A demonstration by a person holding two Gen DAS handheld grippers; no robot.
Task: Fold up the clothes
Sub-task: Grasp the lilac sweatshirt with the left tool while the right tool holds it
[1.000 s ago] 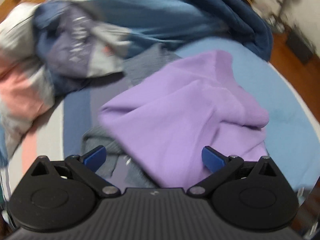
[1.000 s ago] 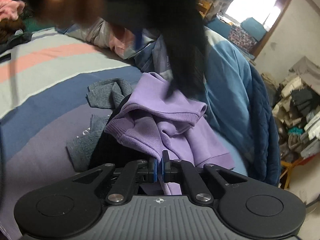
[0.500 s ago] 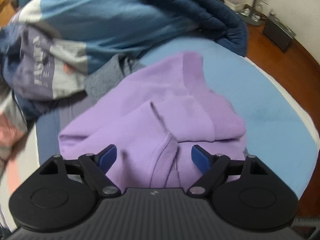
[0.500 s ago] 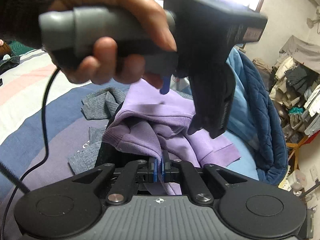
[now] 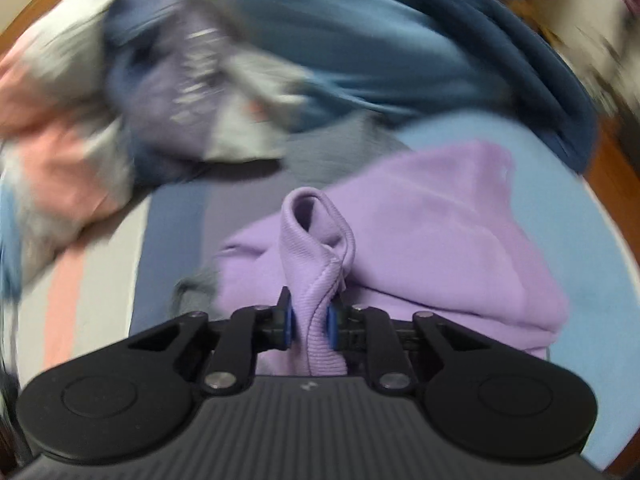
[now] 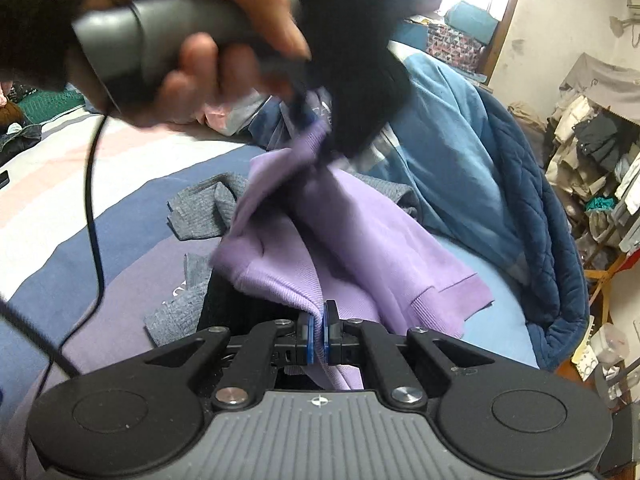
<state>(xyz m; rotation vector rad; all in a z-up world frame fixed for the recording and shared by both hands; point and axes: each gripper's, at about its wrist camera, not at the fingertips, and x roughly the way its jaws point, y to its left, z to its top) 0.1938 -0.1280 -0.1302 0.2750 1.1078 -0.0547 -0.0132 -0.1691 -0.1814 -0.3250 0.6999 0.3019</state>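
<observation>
A crumpled lilac sweatshirt (image 5: pixel 448 240) lies on the bed. My left gripper (image 5: pixel 310 322) is shut on a ribbed hem of it, and the hem loops up between the blue pads. In the right wrist view my right gripper (image 6: pixel 318 338) is shut on another ribbed edge of the lilac sweatshirt (image 6: pixel 360 236). Above it a hand (image 6: pixel 192 40) holds the left gripper (image 6: pixel 316 128), which lifts a corner of the sweatshirt off the bed. A grey knit garment (image 6: pixel 204 208) lies partly under the sweatshirt.
A pile of blue, grey and pink clothes (image 5: pixel 200 80) and a dark blue quilted cover (image 6: pixel 532 200) crowd the far side of the striped bedsheet (image 6: pixel 60 208). A black cable (image 6: pixel 94 216) hangs from the left gripper. Wooden floor (image 5: pixel 612 168) and clutter (image 6: pixel 600 152) lie beyond the bed's right edge.
My left gripper went from open over the sweatshirt to shut on its ribbed hem and is now lifting it. My right gripper stayed shut on its edge.
</observation>
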